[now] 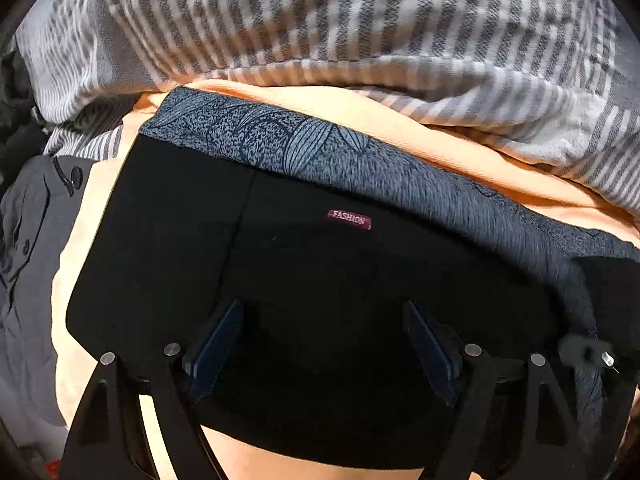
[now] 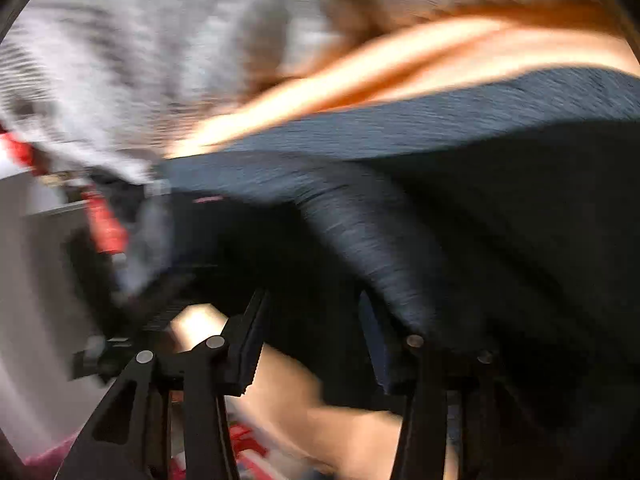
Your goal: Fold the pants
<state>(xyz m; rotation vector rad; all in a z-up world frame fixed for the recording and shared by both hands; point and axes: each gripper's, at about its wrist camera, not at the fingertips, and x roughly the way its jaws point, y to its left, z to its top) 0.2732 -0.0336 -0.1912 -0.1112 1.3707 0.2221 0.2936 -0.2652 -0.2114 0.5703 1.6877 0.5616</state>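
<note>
Peach-orange bedding (image 1: 460, 148) covers the surface, and behind it, across the top of the left wrist view, lies a grey and white striped blanket (image 1: 320, 20). At the far left edge of that view I see a grey garment with dark buttons (image 1: 36, 216), crumpled beside the orange cloth. In the middle of the frame the black pants (image 1: 180, 240) lie folded flat on the orange bedding, with a small red label reading FASHION (image 1: 349, 219) near the centre. Along their upper edge runs a band of blue-grey patterned fabric (image 1: 320, 148), going from upper left down to the right edge. At the bottom, the left gripper (image 1: 324, 344) is over the black cloth with its two fingers set wide apart and nothing between them. The right wrist view is strongly blurred. At its left side some red shapes (image 2: 105, 224) show, but I cannot tell what they are. Toward the centre and right the dark pants (image 2: 520, 220) fill the frame under an orange streak. The right gripper (image 2: 316, 332) has its fingers apart, with dark cloth just in front of and partly between them; whether it touches them I cannot tell.
</note>
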